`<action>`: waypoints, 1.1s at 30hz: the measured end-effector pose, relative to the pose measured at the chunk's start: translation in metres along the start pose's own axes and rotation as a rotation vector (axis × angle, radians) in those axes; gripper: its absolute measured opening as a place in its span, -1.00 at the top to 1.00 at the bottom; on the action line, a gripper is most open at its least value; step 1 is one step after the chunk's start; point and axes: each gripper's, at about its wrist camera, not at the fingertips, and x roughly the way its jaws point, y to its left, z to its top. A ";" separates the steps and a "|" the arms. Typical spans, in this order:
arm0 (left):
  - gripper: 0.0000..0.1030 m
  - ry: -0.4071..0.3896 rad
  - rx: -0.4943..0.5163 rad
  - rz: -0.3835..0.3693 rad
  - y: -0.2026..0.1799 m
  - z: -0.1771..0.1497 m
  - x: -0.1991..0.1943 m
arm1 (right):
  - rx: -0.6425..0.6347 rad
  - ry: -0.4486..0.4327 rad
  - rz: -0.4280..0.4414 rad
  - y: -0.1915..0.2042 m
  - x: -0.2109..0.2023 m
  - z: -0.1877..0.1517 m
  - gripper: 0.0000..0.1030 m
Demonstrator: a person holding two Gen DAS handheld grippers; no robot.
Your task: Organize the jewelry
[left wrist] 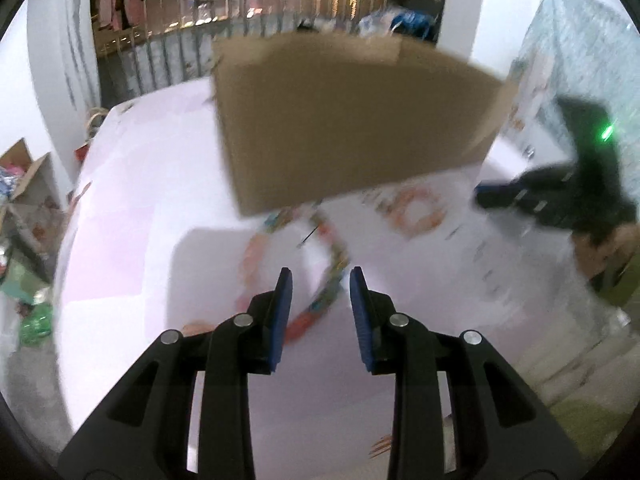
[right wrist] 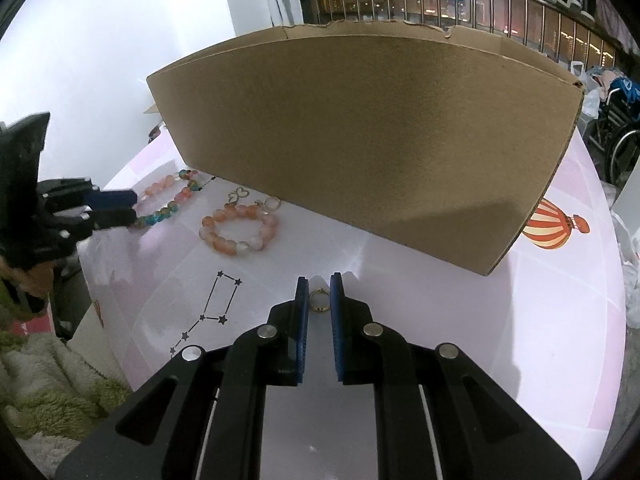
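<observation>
My right gripper (right wrist: 319, 293) is shut on a small gold ring (right wrist: 319, 301) just above the pink table (right wrist: 440, 320). A big cardboard box (right wrist: 360, 140) stands right behind it. At the left, my left gripper (right wrist: 134, 210) reaches over the end of a multicoloured bead bracelet (right wrist: 168, 208). The left wrist view is blurred: the left gripper (left wrist: 321, 280) is open, and the bead bracelet (left wrist: 334, 276) lies on the table under the gap, untouched by the pads. An orange bead bracelet (right wrist: 240, 234) and small gold earrings (right wrist: 256, 200) lie between the two grippers, in front of the box (left wrist: 340, 120).
The tablecloth carries a balloon print (right wrist: 554, 226) and a star print (right wrist: 220, 300). A green fuzzy sleeve (right wrist: 48, 380) is at the lower left. A railing (right wrist: 500, 4) and a wheelchair (right wrist: 616, 140) stand beyond the table. The right gripper (left wrist: 532, 196) shows at the right.
</observation>
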 end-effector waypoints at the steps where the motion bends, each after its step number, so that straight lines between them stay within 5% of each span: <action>1: 0.42 -0.017 0.008 -0.031 -0.006 0.005 0.000 | 0.002 -0.001 0.001 -0.001 0.000 0.000 0.78; 7: 0.37 -0.017 0.140 -0.124 -0.051 0.027 0.029 | 0.010 -0.006 0.009 -0.004 0.004 -0.002 0.78; 16: 0.37 0.067 0.135 -0.213 -0.062 0.026 0.064 | 0.014 -0.011 0.014 -0.004 0.004 0.001 0.78; 33: 0.37 0.085 0.080 -0.098 -0.034 0.010 0.036 | 0.017 -0.020 0.003 0.001 0.006 0.000 0.78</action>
